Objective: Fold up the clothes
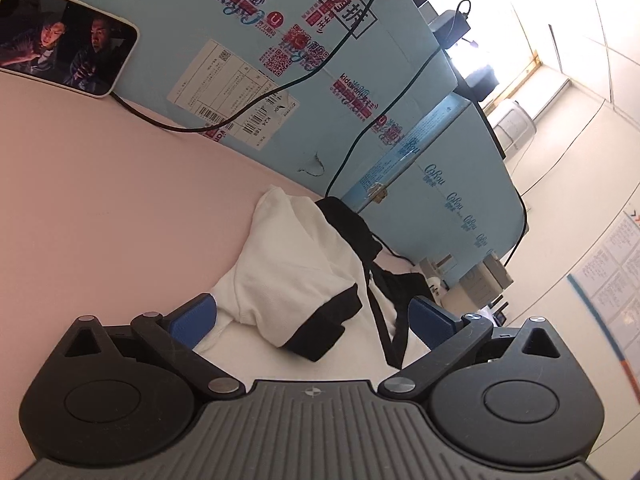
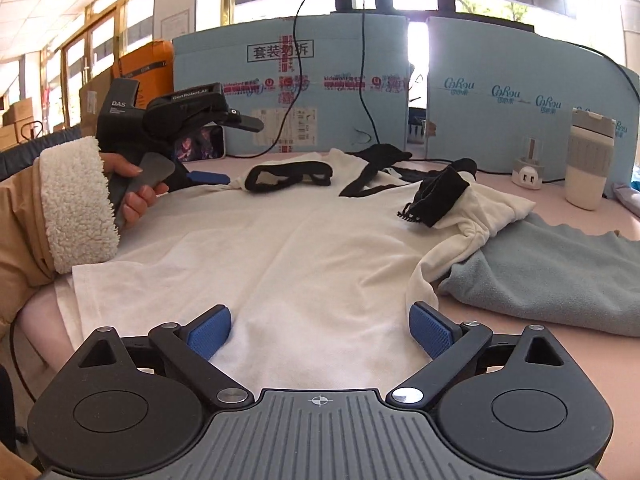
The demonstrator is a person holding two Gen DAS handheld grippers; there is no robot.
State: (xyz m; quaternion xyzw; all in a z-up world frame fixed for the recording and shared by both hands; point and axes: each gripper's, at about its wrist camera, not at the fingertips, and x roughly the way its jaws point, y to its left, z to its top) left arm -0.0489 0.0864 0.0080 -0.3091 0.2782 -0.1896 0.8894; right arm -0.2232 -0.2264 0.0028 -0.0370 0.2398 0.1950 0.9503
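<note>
Fingers wide on both grippers, nothing held. Right fingers (image 2: pixel 320 330) straddle the near hem of the white shirt (image 2: pixel 304 248), spread flat on the bench (image 2: pixel 560 344); left fingers (image 1: pixel 312 320) face its black-cuffed sleeve (image 1: pixel 296 272), probably to fold it inward.

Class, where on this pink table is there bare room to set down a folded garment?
Bare pink table lies between the phone and the white shirt. The other end is crowded: grey fleece, tumbler, plug adapter.
</note>
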